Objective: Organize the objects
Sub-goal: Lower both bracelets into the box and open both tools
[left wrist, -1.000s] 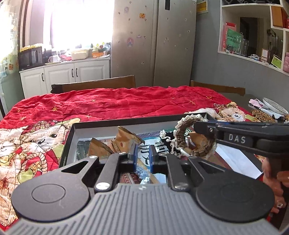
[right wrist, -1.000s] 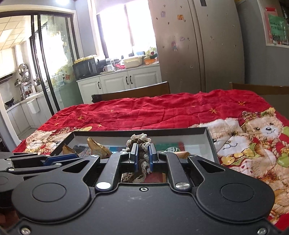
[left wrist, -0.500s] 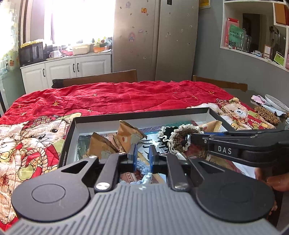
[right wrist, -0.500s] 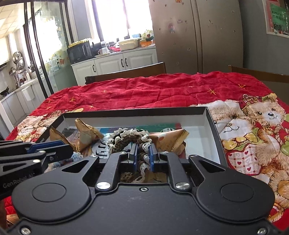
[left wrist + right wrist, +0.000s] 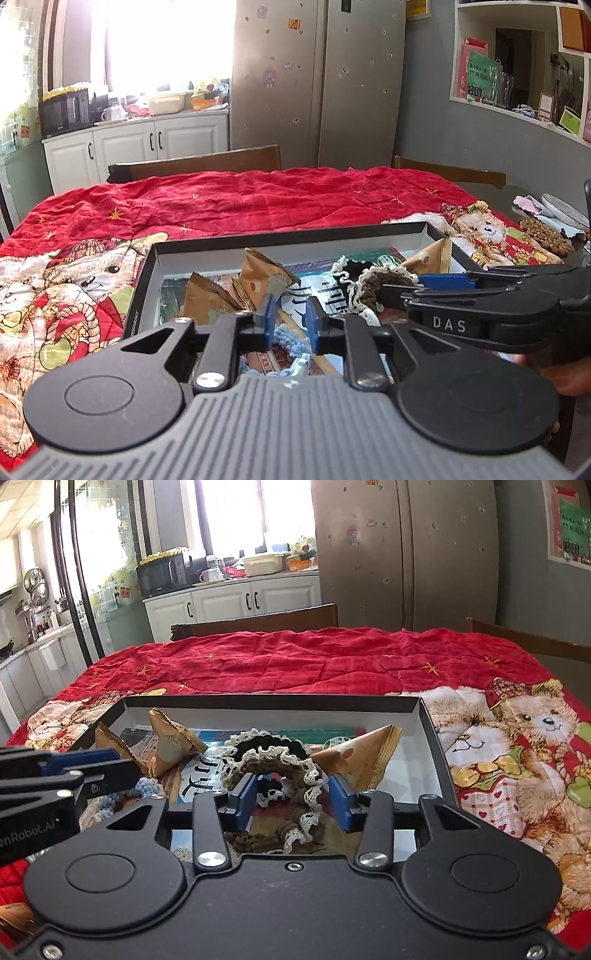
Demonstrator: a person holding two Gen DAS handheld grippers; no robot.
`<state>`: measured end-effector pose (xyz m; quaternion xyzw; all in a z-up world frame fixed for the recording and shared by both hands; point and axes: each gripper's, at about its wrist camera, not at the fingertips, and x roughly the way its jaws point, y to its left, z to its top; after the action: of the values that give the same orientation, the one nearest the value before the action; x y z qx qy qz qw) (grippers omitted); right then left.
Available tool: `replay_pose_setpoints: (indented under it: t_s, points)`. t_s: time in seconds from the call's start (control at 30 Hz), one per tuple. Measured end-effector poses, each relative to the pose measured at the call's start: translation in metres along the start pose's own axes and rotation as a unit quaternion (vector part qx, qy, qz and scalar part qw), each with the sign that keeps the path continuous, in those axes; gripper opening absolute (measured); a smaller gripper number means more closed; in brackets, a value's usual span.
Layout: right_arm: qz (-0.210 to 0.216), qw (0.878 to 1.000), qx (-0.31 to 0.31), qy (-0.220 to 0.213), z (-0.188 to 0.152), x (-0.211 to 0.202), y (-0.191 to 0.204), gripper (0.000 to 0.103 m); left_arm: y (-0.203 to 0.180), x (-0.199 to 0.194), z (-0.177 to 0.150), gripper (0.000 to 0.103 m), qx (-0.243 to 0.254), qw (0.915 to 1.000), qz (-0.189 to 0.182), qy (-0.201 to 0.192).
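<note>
A shallow black box [image 5: 288, 238] [image 5: 269, 699] lies on the red quilt. It holds triangular brown snack packets [image 5: 262, 277] [image 5: 173, 742] and crocheted scrunchies. My left gripper [image 5: 289, 321] is opening low over the box. A light blue scrunchie [image 5: 291, 338] [image 5: 147, 786] lies loose between its blue pads. My right gripper [image 5: 291, 797] is opening too, its pads well apart either side of a brown scrunchie with cream lace [image 5: 280, 775] [image 5: 373, 284] that rests in the box. A black scrunchie [image 5: 273, 746] lies just behind it. Each gripper shows from the side in the other's view.
A red bear-print quilt [image 5: 332, 661] covers the table. Wooden chairs [image 5: 195, 166] stand at the far edge. A plate [image 5: 565, 214] and a brown mat [image 5: 543, 236] sit past the quilt at the right. A hand [image 5: 569, 384] holds the right gripper's handle.
Both grippers were shut on their scrunchies, the brown one held up. The brown one came down into the box, then both pairs of jaws parted and let go.
</note>
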<state>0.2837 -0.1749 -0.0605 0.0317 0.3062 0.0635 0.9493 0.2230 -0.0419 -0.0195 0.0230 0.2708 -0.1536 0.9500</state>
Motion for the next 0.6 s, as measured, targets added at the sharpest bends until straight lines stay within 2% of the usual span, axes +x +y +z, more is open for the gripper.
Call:
replay_pose_setpoints:
  t_s: [0.13, 0.2, 0.27, 0.47, 0.6]
  points:
    - [0.005, 1.000, -0.008, -0.008, 0.000, -0.005, 0.003, 0.047, -0.001, -0.008, 0.001, 0.042, 0.004, 0.9999, -0.003, -0.011]
    - [0.008, 1.000, -0.009, -0.014, 0.001, -0.009, 0.004, 0.048, 0.000, -0.012, 0.003, 0.047, 0.001, 0.9998, -0.006, -0.016]
    - [0.013, 1.000, -0.013, -0.018, 0.001, -0.013, 0.006, 0.050, 0.001, -0.017, 0.004, 0.057, -0.001, 0.9997, -0.008, -0.021]
    - [0.013, 0.999, -0.036, -0.025, 0.001, -0.024, 0.017, 0.051, 0.005, -0.035, 0.005, 0.069, -0.003, 0.9993, -0.007, -0.036]
    - [0.019, 0.998, -0.046, -0.031, 0.002, -0.036, 0.021, 0.051, 0.008, -0.047, 0.005, 0.072, 0.000, 0.9991, -0.003, -0.042]
